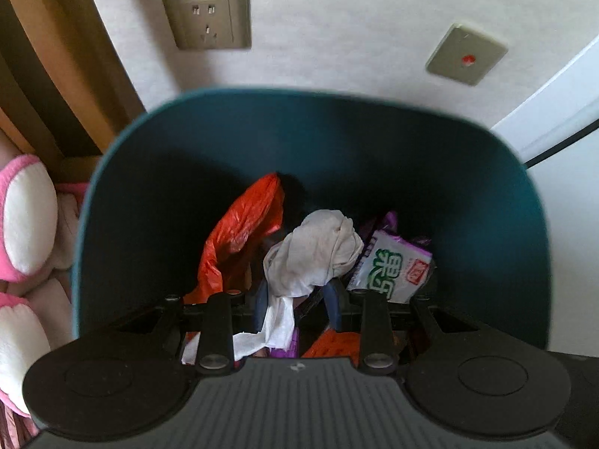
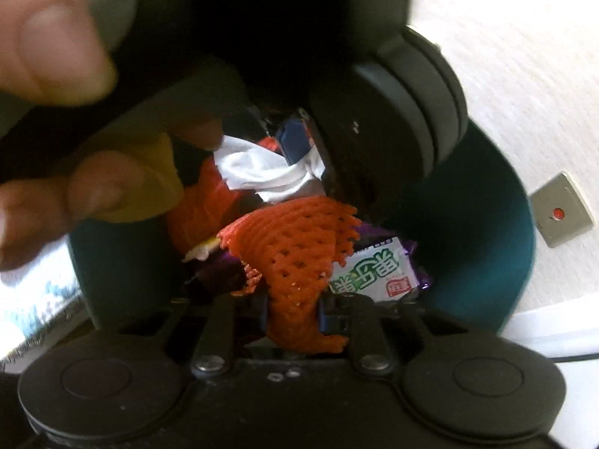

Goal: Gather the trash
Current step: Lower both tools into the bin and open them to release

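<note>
A teal trash bin (image 1: 411, 149) stands against the wall, and both grippers point down into it. My left gripper (image 1: 297, 293) is shut on a crumpled white tissue (image 1: 314, 254), which hangs between its blue fingers (image 1: 262, 301). Under it lie a red plastic bag (image 1: 239, 232) and a white, green and purple snack wrapper (image 1: 393, 269). In the right wrist view my right gripper (image 2: 294, 312) has an orange foam fruit net (image 2: 295, 247) filling the gap between its pads, over the bin (image 2: 468, 243). The wrapper (image 2: 370, 273) lies beside the net. The tissue (image 2: 262, 172) and the left gripper's black body (image 2: 385, 119) show above.
A wall socket (image 1: 207, 18) and a switch plate with a red dot (image 1: 466, 54) sit on the wall behind the bin. Pink and white plush slippers (image 1: 26, 217) and wooden furniture (image 1: 45, 75) are on the left. A person's fingers (image 2: 48, 45) crowd the right view's upper left.
</note>
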